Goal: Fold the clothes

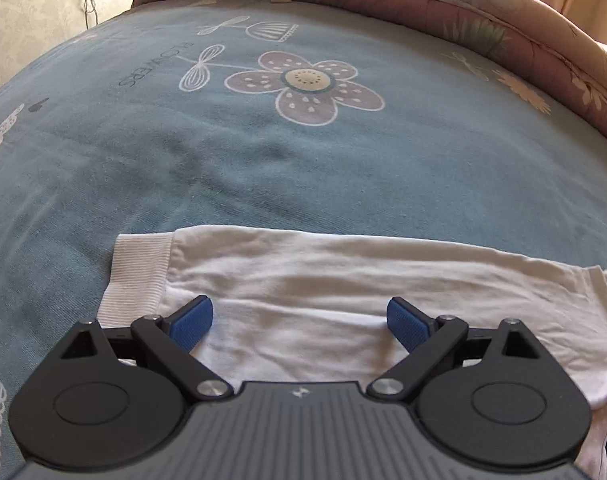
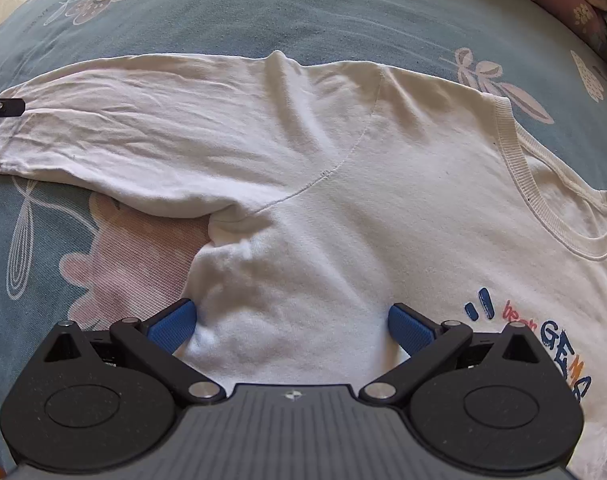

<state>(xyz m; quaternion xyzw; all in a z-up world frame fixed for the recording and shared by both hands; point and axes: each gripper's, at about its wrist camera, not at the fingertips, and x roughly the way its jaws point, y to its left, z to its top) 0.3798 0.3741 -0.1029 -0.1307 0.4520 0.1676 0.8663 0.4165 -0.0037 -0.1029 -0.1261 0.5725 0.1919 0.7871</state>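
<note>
A: On the blue flowered bedsheet (image 1: 287, 168), in the left wrist view, what lies under the tool?

B: A white long-sleeved shirt (image 1: 343, 292); here only its sleeve shows, stretched flat across the frame, with the ribbed cuff (image 1: 137, 276) at the left end. The left gripper (image 1: 299, 322) sits over the sleeve near that cuff, jaws spread wide, nothing between the blue pads (image 1: 193, 322). Whether the pads touch the cloth I cannot tell.

A: And behind it?

B: A pink quilt (image 1: 443, 12) bunched along the far edge of the bed.

A: Now the right wrist view.

B: Same sheet (image 2: 303, 12), same shirt (image 2: 343, 168), lying face up. The sleeve (image 2: 143, 128) runs off to the left from the shoulder seam, the ribbed neckline (image 2: 521, 168) is at the right, and a printed logo (image 2: 551, 340) sits low on the chest. The right gripper (image 2: 291, 322) is over the armpit area, where the cloth is puckered. Its jaws are also released, gripping nothing; the left pad (image 2: 173, 324) is at the shirt's side edge.
</note>
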